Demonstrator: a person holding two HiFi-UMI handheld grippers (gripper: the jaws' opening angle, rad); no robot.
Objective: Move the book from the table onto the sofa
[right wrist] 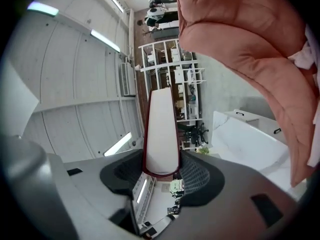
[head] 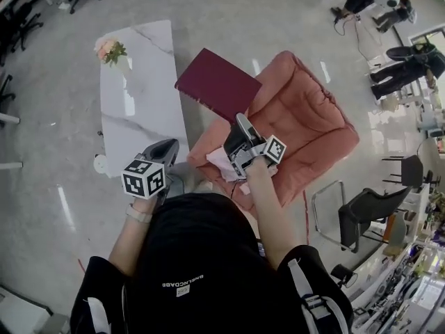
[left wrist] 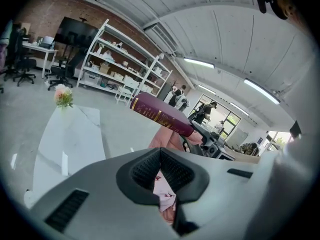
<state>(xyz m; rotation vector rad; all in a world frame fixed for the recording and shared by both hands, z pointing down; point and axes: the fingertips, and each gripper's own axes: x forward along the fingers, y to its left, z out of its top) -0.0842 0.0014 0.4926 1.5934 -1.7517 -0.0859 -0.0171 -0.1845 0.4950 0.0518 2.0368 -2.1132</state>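
- Book [head: 219, 83], maroon, is up in the air and tilted. In the head view it hangs over the gap between the table [head: 142, 110] and the sofa [head: 306, 117], touching neither.
- Right gripper [head: 241, 120] holds the book by its near corner, with the rest reaching away from the person.
- In the right gripper view the gripper [right wrist: 161, 171] has its jaws closed on the book [right wrist: 161, 134]. Both ribbed pads press on the covers, and the white page edge faces the camera with a maroon rim round it.
- Left gripper [head: 167, 146] is above the near end of the table, well apart from the book, and its marker cube faces up.
- In the left gripper view the gripper [left wrist: 160, 156] has its pads meeting at the tips with nothing held between them. A bit of pink-and-white cloth [left wrist: 165, 196] shows through the slit below.
- That same view shows the book [left wrist: 162, 115] from the side, spine with gold bands toward the camera, sloping down to the right, where the other gripper takes it.
- Table is white marble and long. A small bunch of flowers [head: 109, 49] stands at its far end.
- Sofa is a salmon-pink padded seat just right of the table. The cloth [head: 221, 164] lies at its near left edge, under the right gripper.
- Sofa cushion [right wrist: 240, 49] fills the upper right of the right gripper view, and the table [right wrist: 245, 134] lies below it.
- Around the edges of the head view are office chairs and, at the upper right, people.
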